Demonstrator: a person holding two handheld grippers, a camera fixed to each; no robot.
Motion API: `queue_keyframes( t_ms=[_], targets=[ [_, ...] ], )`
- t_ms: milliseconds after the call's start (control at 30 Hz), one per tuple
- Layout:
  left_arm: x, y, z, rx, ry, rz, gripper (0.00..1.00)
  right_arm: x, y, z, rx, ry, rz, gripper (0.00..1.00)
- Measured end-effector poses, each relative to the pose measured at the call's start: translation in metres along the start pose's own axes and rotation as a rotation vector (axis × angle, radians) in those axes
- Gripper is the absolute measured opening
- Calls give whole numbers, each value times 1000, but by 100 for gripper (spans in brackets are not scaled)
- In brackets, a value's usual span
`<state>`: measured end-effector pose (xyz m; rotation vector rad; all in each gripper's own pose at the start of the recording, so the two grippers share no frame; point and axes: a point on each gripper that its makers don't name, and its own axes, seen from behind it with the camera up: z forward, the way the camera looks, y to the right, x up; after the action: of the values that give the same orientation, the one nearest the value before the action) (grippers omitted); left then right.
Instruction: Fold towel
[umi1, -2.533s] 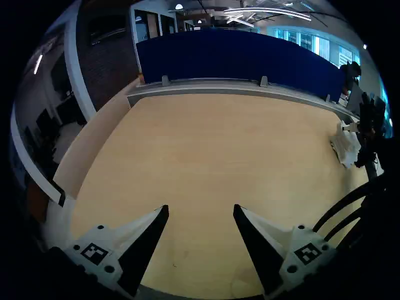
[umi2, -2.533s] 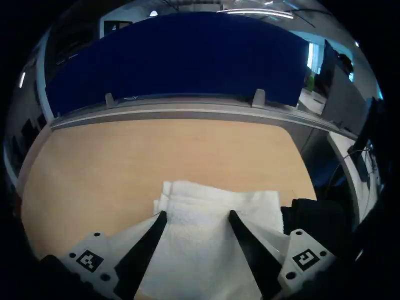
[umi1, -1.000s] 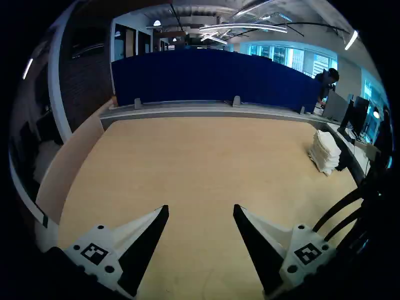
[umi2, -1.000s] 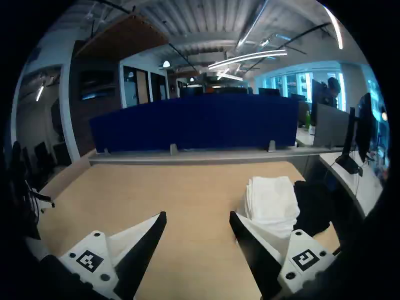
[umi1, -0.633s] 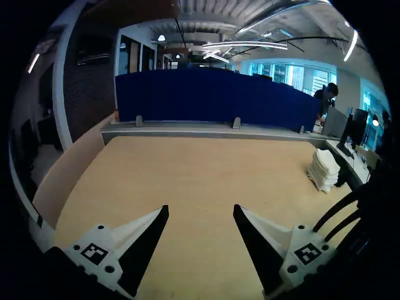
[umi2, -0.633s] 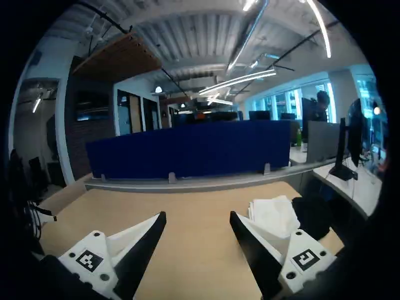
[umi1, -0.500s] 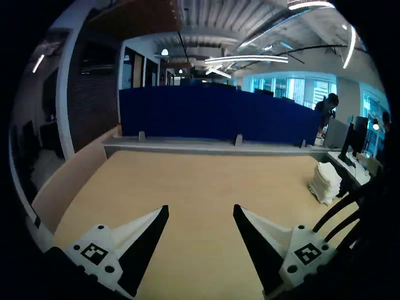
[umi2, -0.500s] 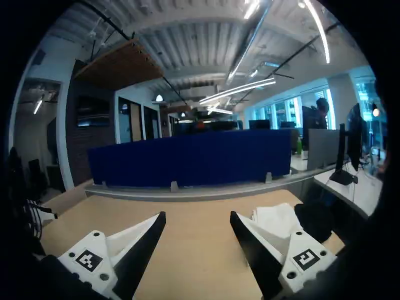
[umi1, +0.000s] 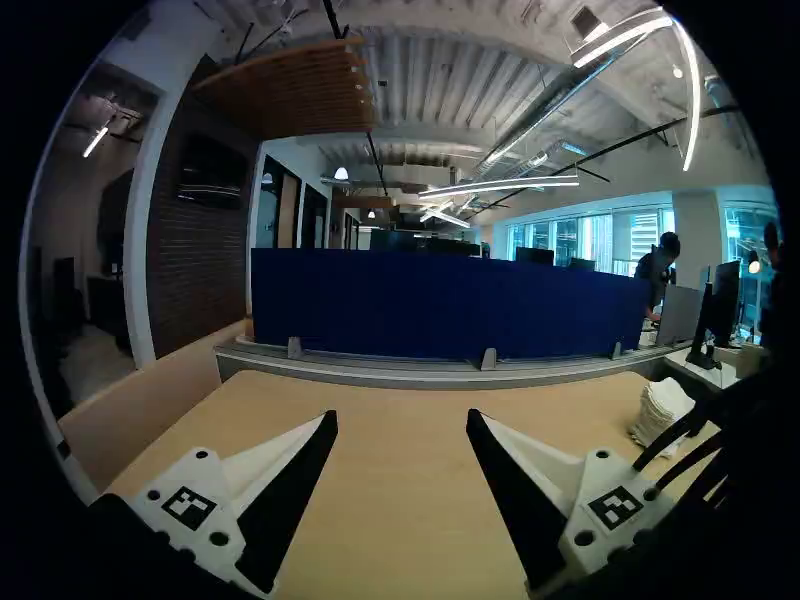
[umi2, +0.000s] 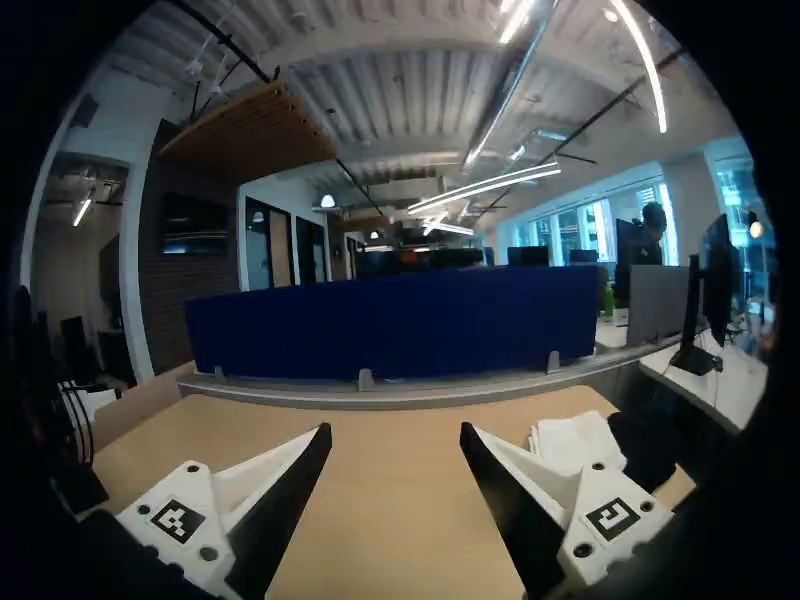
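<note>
Sitting at the far right side of the tabletop (umi1: 400, 490), the stack of folded towels (umi1: 662, 408) is a neat white pile, well apart from both tools. In the right gripper view the same stack (umi2: 572, 440) lies just past the right-hand finger, with a dark, rounded object (umi2: 650, 442) close beside it; I cannot tell what that is.

The left gripper (umi1: 400, 414) is held above the pale wood with its jaws spread wide and nothing between them. The right gripper (umi2: 394, 428) is likewise parted and empty, over bare tabletop (umi2: 400, 500).

Along the back edge runs a grey rail (umi1: 430, 372), and above it stands a long blue partition (umi1: 440, 305). Beyond that is an open office: a brick wall (umi1: 190, 270) to the left, a slatted wooden ceiling panel (umi1: 290, 90), strip lights (umi2: 480, 188) and bright windows (umi1: 590, 240). A monitor (umi2: 715, 290) stands on the neighbouring desk, and a person (umi1: 660, 272) stands farther off on the right.
</note>
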<state>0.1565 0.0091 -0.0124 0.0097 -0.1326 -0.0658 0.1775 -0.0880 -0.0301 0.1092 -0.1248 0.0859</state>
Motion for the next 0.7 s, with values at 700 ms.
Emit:
queue_keyframes(
  t_ms=[700],
  targets=[
    [-66,-11,14,34,111,88,96,-13,-18,25,58,-82,2,100]
  ],
)
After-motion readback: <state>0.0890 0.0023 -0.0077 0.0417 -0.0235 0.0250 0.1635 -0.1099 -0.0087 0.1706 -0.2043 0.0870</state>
